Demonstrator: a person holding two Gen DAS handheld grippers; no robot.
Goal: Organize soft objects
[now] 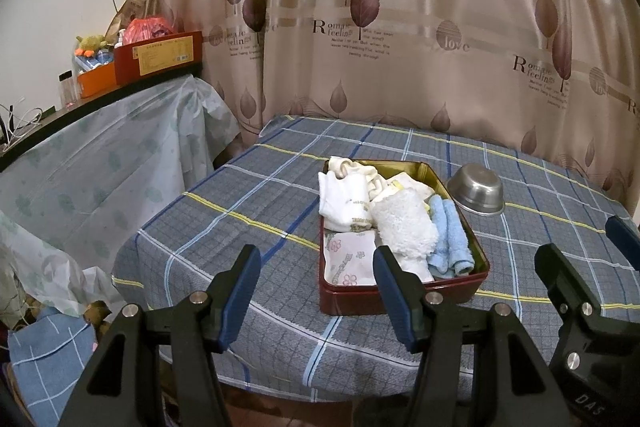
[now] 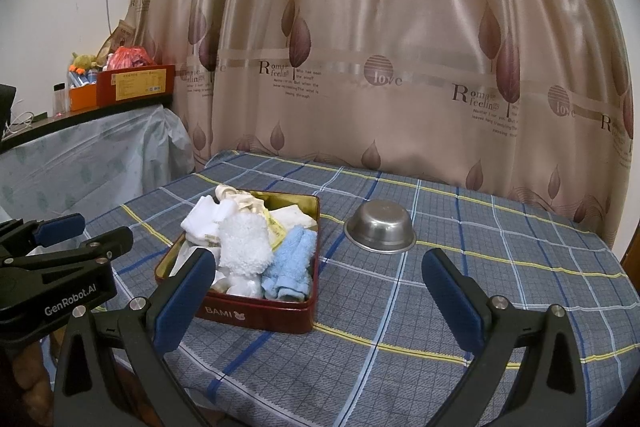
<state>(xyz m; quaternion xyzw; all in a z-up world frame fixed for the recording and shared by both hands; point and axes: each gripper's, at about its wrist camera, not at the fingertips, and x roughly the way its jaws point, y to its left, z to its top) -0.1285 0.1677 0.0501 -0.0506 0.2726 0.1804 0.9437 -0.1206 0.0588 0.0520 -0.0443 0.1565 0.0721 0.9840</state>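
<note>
A dark red tin [image 1: 400,297] [image 2: 256,315] sits open on the checked table, filled with soft cloths. A fluffy white towel [image 1: 404,227] [image 2: 244,241] lies on top, a light blue cloth [image 1: 450,239] [image 2: 290,259] at its right, white socks [image 1: 344,199] [image 2: 202,219] at the far left, and a flowered cloth [image 1: 350,259] at the front. My left gripper [image 1: 316,273] hovers open just before the tin's near edge, nothing between its fingers. My right gripper [image 2: 320,277] stands open to the tin's right, also holding nothing. The left gripper [image 2: 84,233] shows at the right wrist view's left edge.
An upturned steel bowl [image 1: 476,193] [image 2: 380,225] rests on the blue checked tablecloth [image 1: 248,211] [image 2: 480,291] right of the tin. A leaf-patterned curtain [image 1: 400,27] hangs behind. A plastic-draped shelf [image 1: 100,147] with boxes [image 1: 158,57] stands at the left.
</note>
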